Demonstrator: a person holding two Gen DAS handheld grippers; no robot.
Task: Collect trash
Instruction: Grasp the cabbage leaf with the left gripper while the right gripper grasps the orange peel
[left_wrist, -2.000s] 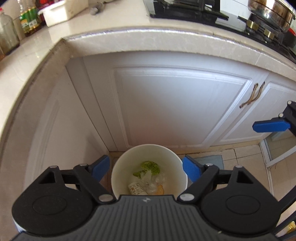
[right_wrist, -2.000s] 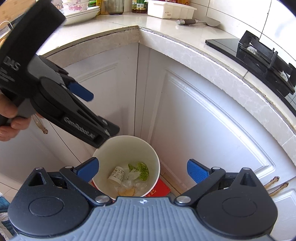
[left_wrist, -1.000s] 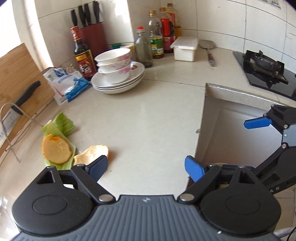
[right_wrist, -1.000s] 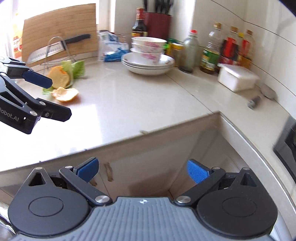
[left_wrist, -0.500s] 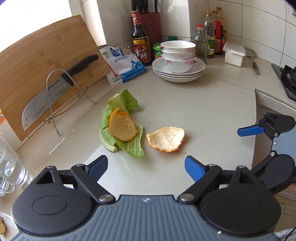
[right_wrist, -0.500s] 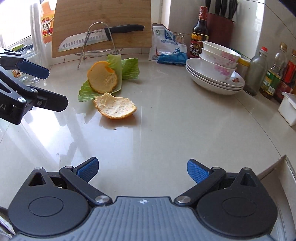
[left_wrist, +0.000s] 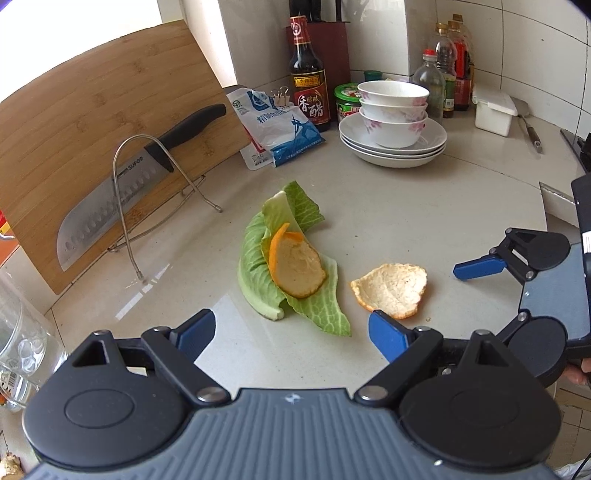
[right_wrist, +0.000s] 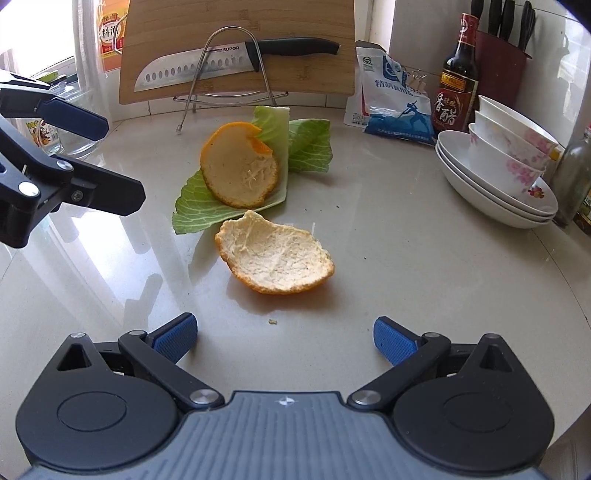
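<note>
Two pieces of orange peel and a green cabbage leaf (left_wrist: 258, 273) (right_wrist: 306, 147) lie on the pale countertop. One peel (left_wrist: 295, 267) (right_wrist: 238, 171) rests on the leaf. The other peel (left_wrist: 391, 290) (right_wrist: 275, 256) lies loose on the stone beside it, inside up. My left gripper (left_wrist: 291, 334) is open and empty, just short of the leaf's near tip. My right gripper (right_wrist: 284, 338) is open and empty too, a little in front of the loose peel. In the right wrist view the left gripper's fingers (right_wrist: 85, 122) show at the left edge.
A bamboo cutting board (left_wrist: 92, 122) leans on the wall behind a wire rack holding a knife (left_wrist: 140, 173). A salt bag (left_wrist: 277, 129), a vinegar bottle (left_wrist: 308, 85), stacked bowls on plates (left_wrist: 393, 122), oil bottles and a white box (left_wrist: 495, 110) line the back. A glass jar (left_wrist: 22, 354) stands left.
Both grippers have swung up from the white bin on the floor to the countertop and come closer to the peels and leaf. Their jaws have stayed open.
</note>
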